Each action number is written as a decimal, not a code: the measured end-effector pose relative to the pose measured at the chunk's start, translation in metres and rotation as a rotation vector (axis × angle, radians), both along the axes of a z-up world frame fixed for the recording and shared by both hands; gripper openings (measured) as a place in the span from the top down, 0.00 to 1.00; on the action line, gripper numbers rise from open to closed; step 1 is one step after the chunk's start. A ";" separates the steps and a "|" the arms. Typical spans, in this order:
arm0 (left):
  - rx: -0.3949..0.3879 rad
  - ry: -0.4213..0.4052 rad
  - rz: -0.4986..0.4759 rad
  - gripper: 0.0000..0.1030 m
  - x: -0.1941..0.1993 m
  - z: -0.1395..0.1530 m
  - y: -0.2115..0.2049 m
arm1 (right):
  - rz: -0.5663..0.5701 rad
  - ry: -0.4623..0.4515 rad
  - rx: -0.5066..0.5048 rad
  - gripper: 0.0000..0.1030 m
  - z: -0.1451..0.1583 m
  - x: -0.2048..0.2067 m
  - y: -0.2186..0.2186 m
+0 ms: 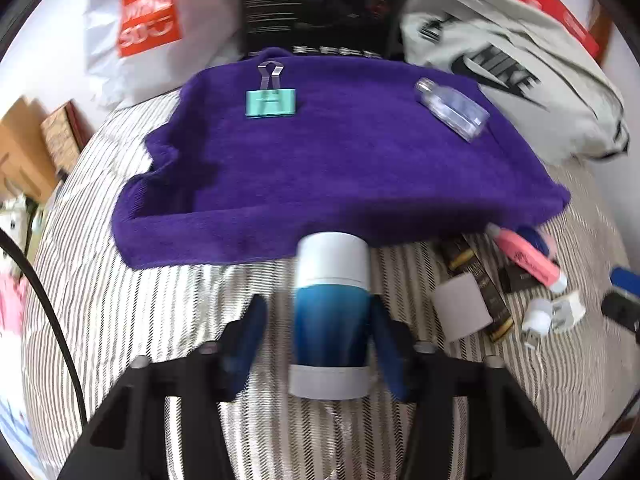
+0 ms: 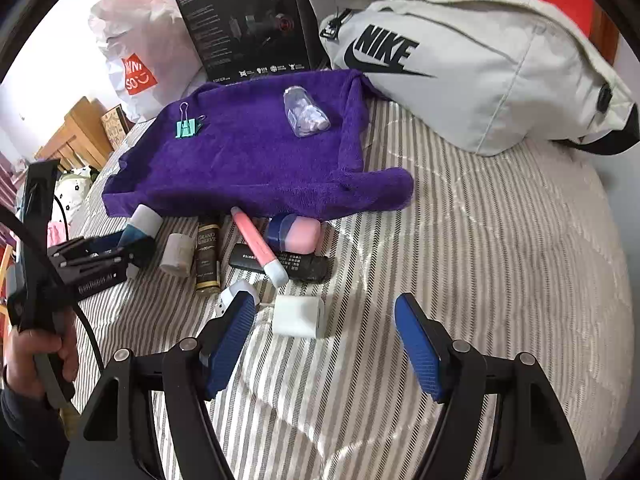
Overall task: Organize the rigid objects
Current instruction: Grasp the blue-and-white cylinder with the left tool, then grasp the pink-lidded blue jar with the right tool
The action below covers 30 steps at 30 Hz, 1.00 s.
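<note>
Left tool (image 1: 316, 340), lower centre: blue pads flank blue-white tube (image 1: 331, 312), gap one side, grip uncertain; tube rigid, light, smooth, best held mid-barrel; right tool (image 2: 324, 344) wide open, empty; upper frame: purple towel (image 1: 320, 168) carries binder clip (image 1: 271, 101)

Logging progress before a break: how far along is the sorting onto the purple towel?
Done: binder clip and clear bottle lie on the towel. In hand: left gripper around the blue tube. Left: highlighter, remote, charger and others on the bed.
</note>
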<state>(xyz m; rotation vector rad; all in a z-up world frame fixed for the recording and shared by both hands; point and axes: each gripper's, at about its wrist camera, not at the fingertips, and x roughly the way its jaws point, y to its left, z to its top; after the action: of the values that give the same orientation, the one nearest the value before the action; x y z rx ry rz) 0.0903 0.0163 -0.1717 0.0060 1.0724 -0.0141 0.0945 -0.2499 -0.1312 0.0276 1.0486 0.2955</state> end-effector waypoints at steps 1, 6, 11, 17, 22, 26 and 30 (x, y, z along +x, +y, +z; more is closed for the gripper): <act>-0.002 -0.002 -0.018 0.67 -0.001 -0.001 -0.002 | 0.000 0.000 0.007 0.30 -0.002 0.003 0.001; 0.029 -0.027 -0.029 0.67 -0.004 0.000 -0.008 | -0.024 0.008 0.026 0.31 -0.011 0.026 0.006; -0.018 -0.023 -0.018 0.67 -0.003 0.001 -0.001 | -0.058 0.050 0.096 0.35 -0.018 0.049 0.012; 0.007 -0.027 -0.030 0.67 -0.005 -0.001 -0.005 | -0.078 0.058 0.063 0.39 -0.027 0.062 0.029; -0.007 -0.027 -0.037 0.67 -0.004 -0.001 -0.002 | -0.072 0.063 -0.022 0.53 -0.035 0.067 0.036; -0.024 -0.034 -0.042 0.67 -0.005 -0.001 0.000 | -0.060 0.067 -0.044 0.57 -0.036 0.063 0.029; -0.032 -0.037 -0.044 0.67 -0.006 -0.001 0.001 | -0.041 0.060 -0.065 0.58 -0.038 0.061 0.025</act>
<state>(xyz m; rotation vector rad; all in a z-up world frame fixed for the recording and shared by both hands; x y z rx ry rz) 0.0846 0.0174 -0.1725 0.0013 1.0346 -0.0707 0.1560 -0.2253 -0.1689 -0.0010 1.1151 0.2241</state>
